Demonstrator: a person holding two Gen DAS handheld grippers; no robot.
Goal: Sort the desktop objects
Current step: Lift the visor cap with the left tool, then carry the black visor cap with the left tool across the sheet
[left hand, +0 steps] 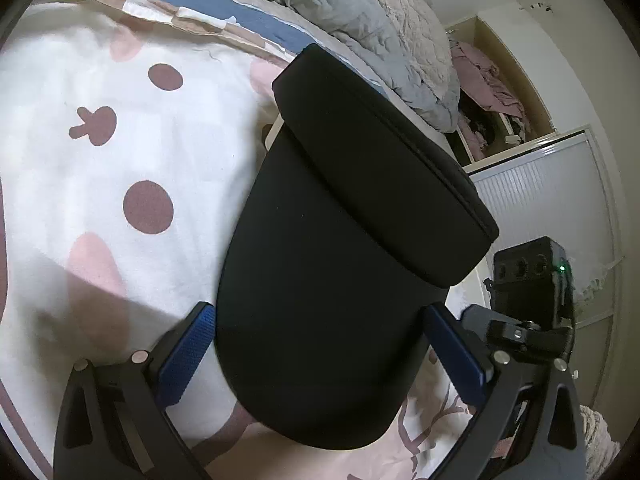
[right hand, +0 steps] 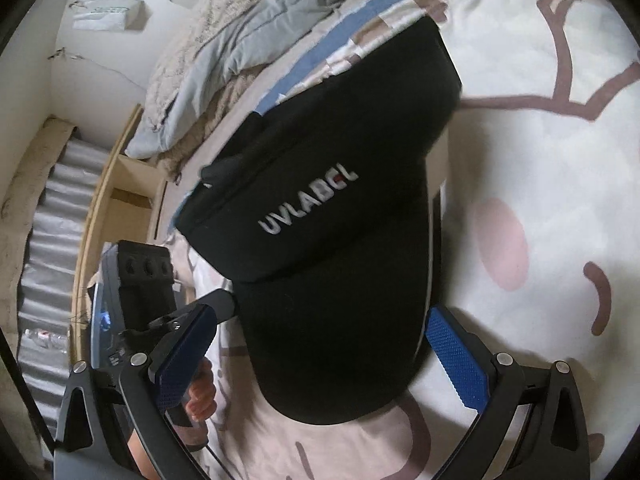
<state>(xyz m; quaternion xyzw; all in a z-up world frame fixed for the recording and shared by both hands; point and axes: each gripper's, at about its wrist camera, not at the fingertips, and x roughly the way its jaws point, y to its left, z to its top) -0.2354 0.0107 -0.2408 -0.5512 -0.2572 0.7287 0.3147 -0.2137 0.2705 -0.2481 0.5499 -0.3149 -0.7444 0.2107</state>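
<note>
A black cap (right hand: pixel 340 240) with grey "UVLABEL" lettering lies over a pale boxy thing (right hand: pixel 438 160) on the patterned bedsheet. In the right wrist view its brim reaches back between the wide-apart blue pads of my right gripper (right hand: pixel 320 344); the left pad (right hand: pixel 184 356) stands clear of the brim. In the left wrist view the cap (left hand: pixel 332 260) fills the middle. Its brim sits between the spread pads of my left gripper (left hand: pixel 320 344), and both pads lie close against the brim's edges. Each gripper shows in the other's view: the right gripper (left hand: pixel 532 280) and the left gripper (right hand: pixel 144 276), held by a hand (right hand: pixel 200 392).
The white and pink sheet (left hand: pixel 100 168) with brown spots spreads around the cap. A heap of grey-blue and beige quilts (left hand: pixel 360 12) lies at the far end of the bed. An open wardrobe with clothes (left hand: pixel 492 92) stands beyond the bed, and a wooden bed frame (right hand: pixel 100 200) runs along the left.
</note>
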